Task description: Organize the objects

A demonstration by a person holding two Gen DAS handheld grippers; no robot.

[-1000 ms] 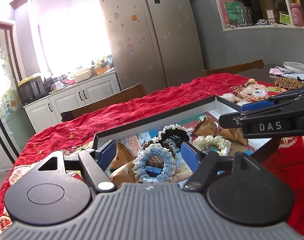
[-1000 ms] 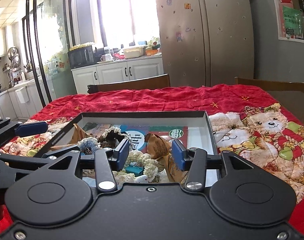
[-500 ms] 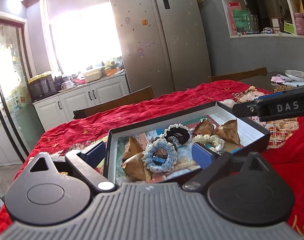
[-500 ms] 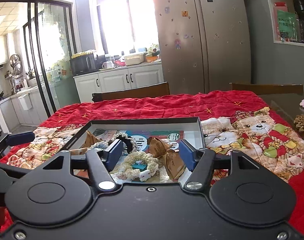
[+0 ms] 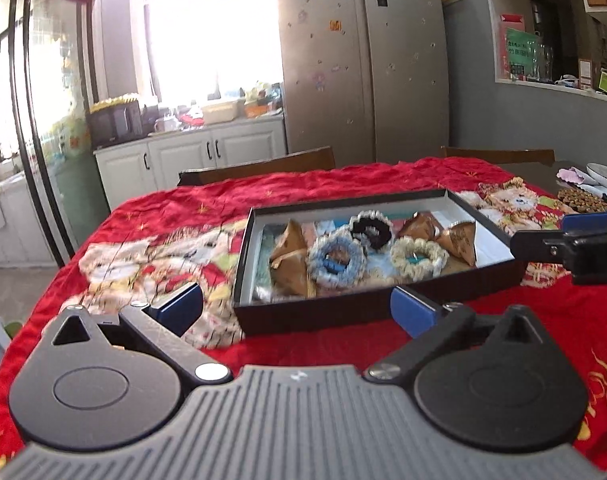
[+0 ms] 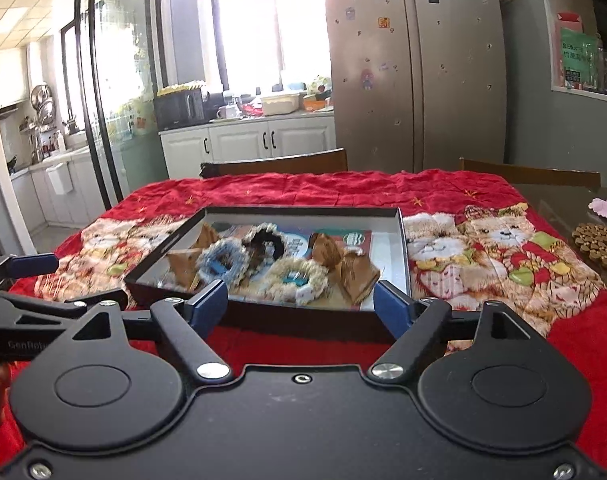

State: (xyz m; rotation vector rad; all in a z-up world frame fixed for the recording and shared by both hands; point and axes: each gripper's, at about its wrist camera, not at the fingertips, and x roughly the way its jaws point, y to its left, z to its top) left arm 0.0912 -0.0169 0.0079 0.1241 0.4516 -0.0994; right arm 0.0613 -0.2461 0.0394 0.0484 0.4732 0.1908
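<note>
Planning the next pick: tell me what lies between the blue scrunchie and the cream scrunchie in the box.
Nothing: only box floor between the blue scrunchie and cream scrunchie; the black scrunchie sits behind the gap. Clearest in the left wrist view.

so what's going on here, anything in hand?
Nothing is held. A person's left gripper and right gripper both sit in front of the black box on the red tablecloth, jaws just opened and empty. Inside the box lie a blue scrunchie, a black scrunchie, a cream scrunchie and several brown paper pyramid packets. Everything visible is already in the box.
</note>
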